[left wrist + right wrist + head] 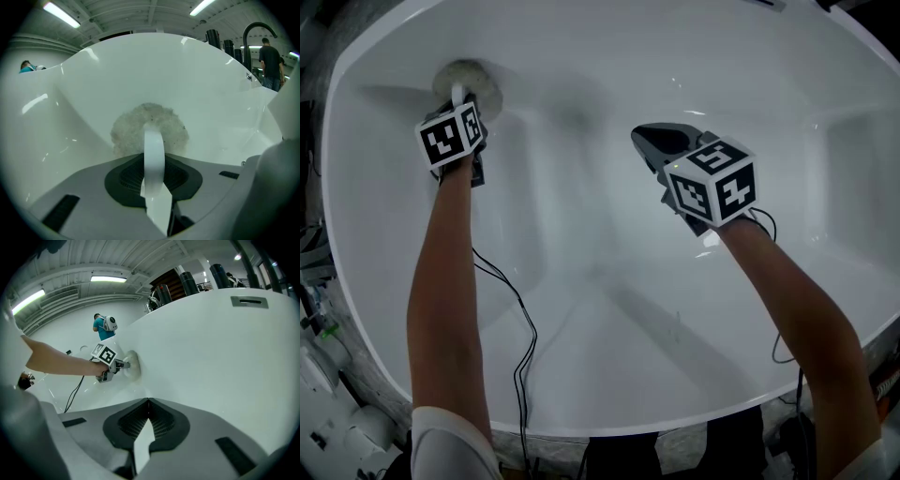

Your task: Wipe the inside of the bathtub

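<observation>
The white bathtub (pixel 600 309) fills the head view. A round grey-white scrub pad (pixel 472 82) lies flat against the tub's far left wall. My left gripper (pixel 457 97) is shut on the pad's white strap (pixel 153 154), which loops up between the jaws to the pad (pixel 150 123). My right gripper (pixel 652 142) hovers over the middle of the tub, shut with nothing in it, its jaws meeting at the tip (pixel 149 401). The right gripper view shows the left gripper (pixel 117 365) pressing the pad (pixel 133 363) to the wall.
Black cables (pixel 521 347) trail from the left arm over the tub's near rim. An overflow slot (pixel 249 301) sits high on the far wall. A black faucet (pixel 255 28) and people (pixel 269 58) stand beyond the rim. Clutter lies on the floor at bottom left (pixel 328 375).
</observation>
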### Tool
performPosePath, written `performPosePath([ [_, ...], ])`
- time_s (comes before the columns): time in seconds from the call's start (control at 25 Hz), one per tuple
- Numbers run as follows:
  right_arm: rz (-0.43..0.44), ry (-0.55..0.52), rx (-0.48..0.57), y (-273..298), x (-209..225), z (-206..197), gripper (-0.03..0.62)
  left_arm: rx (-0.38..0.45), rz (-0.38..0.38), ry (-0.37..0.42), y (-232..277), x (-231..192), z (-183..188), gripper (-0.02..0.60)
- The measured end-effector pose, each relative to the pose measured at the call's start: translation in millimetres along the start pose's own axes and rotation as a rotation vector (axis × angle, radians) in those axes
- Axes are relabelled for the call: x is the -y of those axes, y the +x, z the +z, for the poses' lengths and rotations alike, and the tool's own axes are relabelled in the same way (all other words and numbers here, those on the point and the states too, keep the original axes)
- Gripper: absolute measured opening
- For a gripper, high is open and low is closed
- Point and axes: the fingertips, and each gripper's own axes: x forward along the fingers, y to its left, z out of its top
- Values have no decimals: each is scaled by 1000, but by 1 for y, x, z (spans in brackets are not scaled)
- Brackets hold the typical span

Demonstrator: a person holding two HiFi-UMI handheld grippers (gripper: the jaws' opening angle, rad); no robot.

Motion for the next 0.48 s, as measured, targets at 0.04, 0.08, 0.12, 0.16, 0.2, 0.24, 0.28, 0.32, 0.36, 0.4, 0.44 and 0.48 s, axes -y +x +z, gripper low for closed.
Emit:
performPosePath([
  [0.04, -2, 6, 4, -1, 3, -3, 20, 0, 1, -14, 2, 1, -2, 94],
  [0.08, -4, 12, 6, -2, 5, -7, 20, -1, 2, -26, 4, 1, -6, 94],
  [0.12, -6, 19, 7, -3, 7, -12, 20, -3, 5, -34, 6, 2, -10, 94],
  [0.16, -8, 24, 6, -4, 8, -19, 20, -6, 8, -41, 8, 2, -15, 94],
  [0.2, -11, 29, 2, -5, 9, -26, 20, -11, 11, -49, 10, 2, -21, 94],
  [0.24, -14, 33, -5, -4, 10, -34, 20, -17, 12, -59, 13, 2, -28, 94],
  [0.28, -17, 38, -12, -1, 10, -41, 20, -20, 14, -73, 16, 0, -34, 94],
  [0.32, -19, 43, -16, 3, 11, -45, 20, -21, 16, -88, 20, -4, -38, 94],
  [0.36, -21, 48, -18, 8, 12, -49, 20, -21, 18, -99, 24, -8, -42, 94],
  [0.4, -23, 53, -18, 11, 15, -53, 20, -23, 20, -107, 28, -10, -45, 94],
  [0.44, -24, 57, -18, 12, 19, -57, 20, -27, 21, -113, 33, -7, -49, 94],
  [0.48, -26, 60, -17, 11, 26, -61, 20, -32, 19, -120, 37, -1, -52, 94],
])
